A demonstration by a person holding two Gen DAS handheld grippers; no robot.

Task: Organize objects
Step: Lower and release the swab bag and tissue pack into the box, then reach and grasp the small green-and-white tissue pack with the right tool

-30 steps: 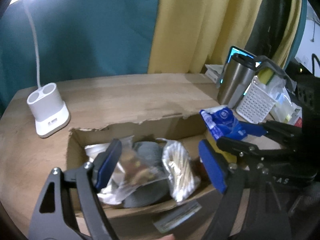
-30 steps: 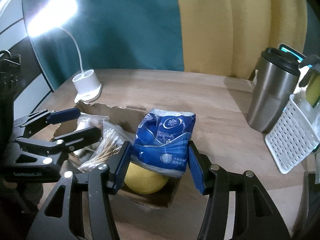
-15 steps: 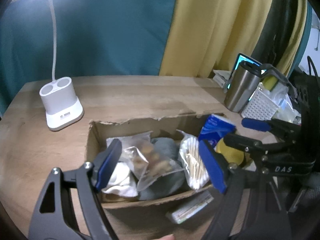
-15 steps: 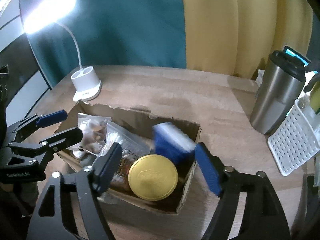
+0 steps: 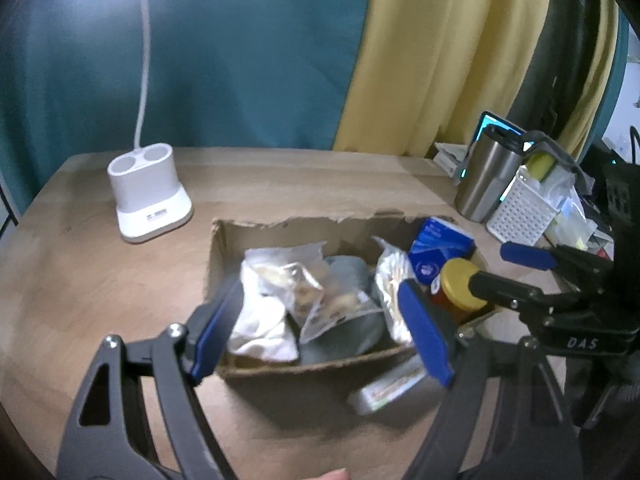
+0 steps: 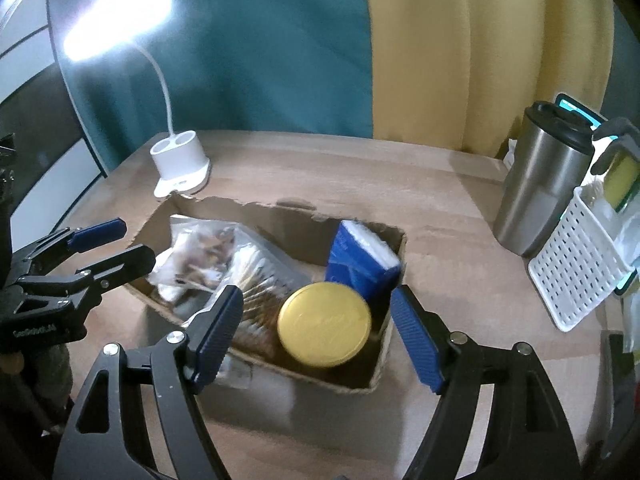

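Observation:
An open cardboard box (image 5: 280, 228) (image 6: 280, 216) sits on the wooden table. It holds clear snack bags (image 5: 304, 292) (image 6: 200, 248), a jar with a yellow lid (image 5: 460, 280) (image 6: 324, 324) and a blue tissue pack (image 5: 438, 252) (image 6: 360, 264) standing at the box's right end. My left gripper (image 5: 320, 328) is open and empty over the near side of the box. My right gripper (image 6: 316, 332) is open and empty above the jar; it also shows in the left wrist view (image 5: 516, 268).
A white lamp base (image 5: 146, 192) (image 6: 182, 164) stands at the back left. A steel tumbler (image 5: 488, 176) (image 6: 540, 184) and a white perforated basket (image 5: 520, 212) (image 6: 580, 264) stand at the right. A small flat packet (image 5: 388, 388) lies before the box.
My right gripper opened and let go of the blue tissue pack, which now stands in the box. Both grippers have pulled back and up from the box.

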